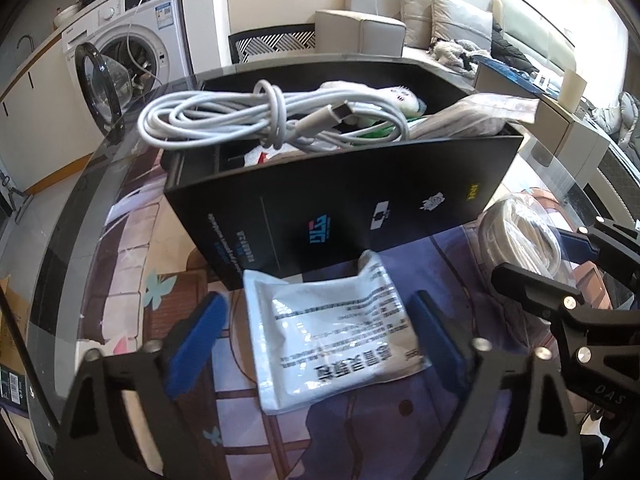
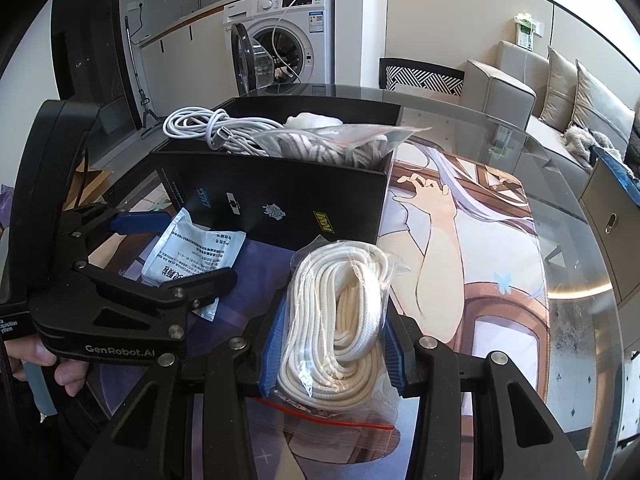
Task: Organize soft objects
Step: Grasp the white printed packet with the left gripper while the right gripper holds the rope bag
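Between my right gripper's (image 2: 334, 340) blue pads sits one clear bag of cream rope (image 2: 340, 320), clamped. My left gripper (image 1: 316, 332) stands wide, one white printed sachet (image 1: 328, 328) between its pads, untouched. Beyond, one black cardboard box (image 1: 340, 200) holds one white cable (image 1: 256, 120), mid glass table (image 2: 580, 240).

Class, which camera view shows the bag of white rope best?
The right wrist view: the bag of white rope fills the centre, between the right claw pads. The left wrist view shows only part of it at its right edge.
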Motion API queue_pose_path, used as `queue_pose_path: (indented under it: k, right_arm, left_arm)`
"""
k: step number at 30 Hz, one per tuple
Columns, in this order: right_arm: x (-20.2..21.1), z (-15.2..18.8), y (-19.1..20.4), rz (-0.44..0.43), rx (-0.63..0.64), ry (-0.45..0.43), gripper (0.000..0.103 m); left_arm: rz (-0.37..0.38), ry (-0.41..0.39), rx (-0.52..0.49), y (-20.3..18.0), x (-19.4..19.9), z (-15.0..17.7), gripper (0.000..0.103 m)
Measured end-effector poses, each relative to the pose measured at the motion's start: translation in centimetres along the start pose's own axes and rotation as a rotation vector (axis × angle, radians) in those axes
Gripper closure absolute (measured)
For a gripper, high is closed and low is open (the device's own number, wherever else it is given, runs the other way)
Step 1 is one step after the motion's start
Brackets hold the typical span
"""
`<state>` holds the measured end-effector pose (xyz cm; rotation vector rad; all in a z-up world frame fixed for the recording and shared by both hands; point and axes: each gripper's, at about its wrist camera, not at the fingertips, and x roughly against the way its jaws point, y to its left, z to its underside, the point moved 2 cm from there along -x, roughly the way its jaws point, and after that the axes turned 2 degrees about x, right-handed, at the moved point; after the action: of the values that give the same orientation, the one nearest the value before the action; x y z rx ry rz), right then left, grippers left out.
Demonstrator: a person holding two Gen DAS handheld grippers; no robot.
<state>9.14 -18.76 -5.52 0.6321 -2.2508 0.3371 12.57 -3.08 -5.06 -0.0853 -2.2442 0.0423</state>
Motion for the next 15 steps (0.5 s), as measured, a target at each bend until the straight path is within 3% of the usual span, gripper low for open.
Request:
queue_pose_path:
  k: [2, 5, 15]
  right_arm:
    - [0.2, -0.1, 0.0, 0.002, 0.001, -0.004, 0.060]
    - [0.3, -0.1, 0.2, 0.001, 0.004, -0.007, 0.060]
    - [0.8, -0.3, 0.4, 0.002, 0.011, -0.022, 0.060]
  left_arm:
    - [0.010, -0.017, -0.017, -0.2, 0.4, 0.2, 0.032]
    - [0.026, -0.023, -0.034, -0.2, 0.7, 0.4, 0.037]
    - [0.066, -0.027, -0.033, -0.2, 1.4, 0.3, 0.043]
